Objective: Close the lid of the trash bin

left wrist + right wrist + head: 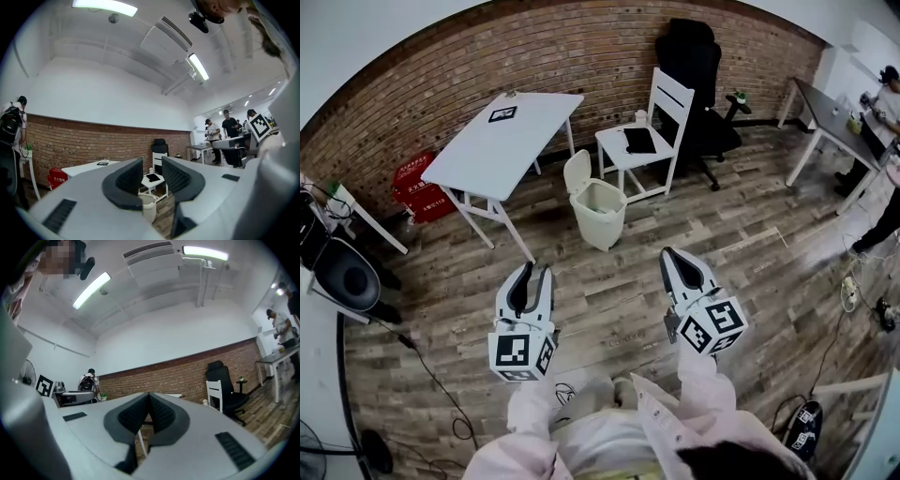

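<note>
A cream trash bin point(600, 214) stands on the wooden floor between the white table and the white chair, its lid point(577, 172) tipped up and open at the back left. Both grippers hang short of it, apart from the bin. My left gripper point(536, 272) is open with nothing between its jaws, and the left gripper view shows the bin point(149, 206) through the gap of the left gripper point(151, 164). My right gripper point(668, 252) sits to the bin's near right. Its pads meet at the tip in the right gripper view, so the right gripper point(149, 397) is shut and empty.
A white table point(502, 141) stands left of the bin and a white chair point(642, 141) right behind it. A black office chair point(698, 66) is against the brick wall. A red crate point(417, 183) lies far left; a desk point(825, 117) and people are at the right. Cables point(441, 394) lie on the floor.
</note>
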